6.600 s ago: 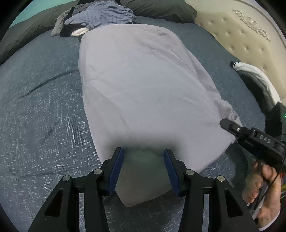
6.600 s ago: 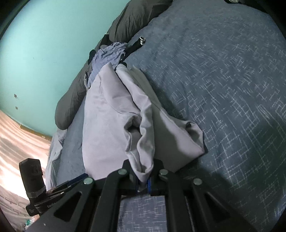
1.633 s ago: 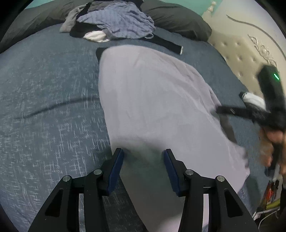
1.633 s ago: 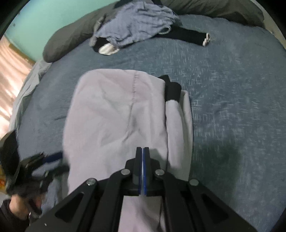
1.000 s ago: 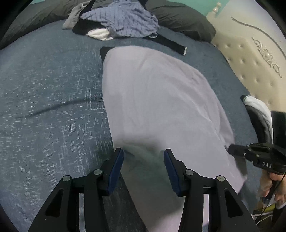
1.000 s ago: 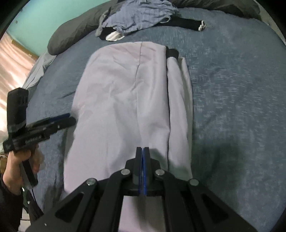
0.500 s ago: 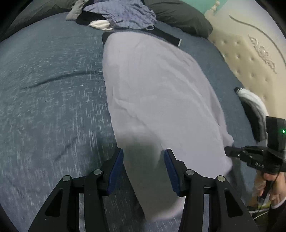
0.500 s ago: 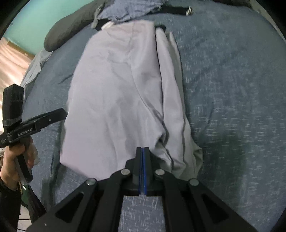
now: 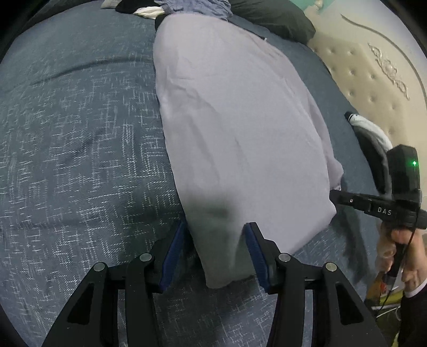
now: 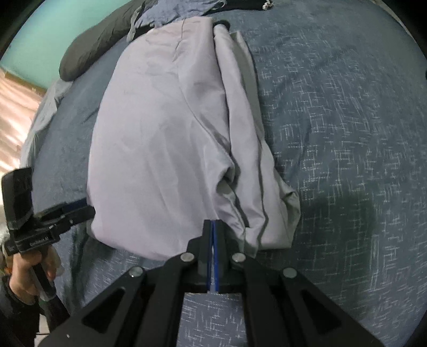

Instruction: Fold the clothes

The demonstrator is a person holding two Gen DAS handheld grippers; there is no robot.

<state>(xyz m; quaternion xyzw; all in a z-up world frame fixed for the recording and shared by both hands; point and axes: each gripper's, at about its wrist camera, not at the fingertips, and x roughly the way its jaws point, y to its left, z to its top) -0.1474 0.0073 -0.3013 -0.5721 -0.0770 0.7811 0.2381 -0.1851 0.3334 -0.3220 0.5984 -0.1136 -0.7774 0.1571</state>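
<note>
A pale lilac-grey garment (image 9: pixel 234 112) lies stretched lengthwise on the dark blue bedspread (image 9: pixel 74 138). In the right wrist view the garment (image 10: pixel 160 128) has one side folded over along its right edge. My left gripper (image 9: pixel 214 235) is open, its blue pads either side of the garment's near corner, just above it. My right gripper (image 10: pixel 213 227) is shut and empty at the garment's near hem. The right gripper also shows in the left wrist view (image 9: pixel 373 205), and the left gripper in the right wrist view (image 10: pixel 77 211).
A heap of clothes with a blue striped shirt (image 9: pixel 197 5) lies at the far end by dark pillows (image 9: pixel 272 18). A cream tufted headboard (image 9: pixel 373 80) is on the right. A black-and-white garment (image 9: pixel 371 133) lies near it.
Both grippers have pulled back toward the garment's near end, so its near hem now lies right at the fingertips. The garment lies stretched longer. The left stays open, the right shut.
</note>
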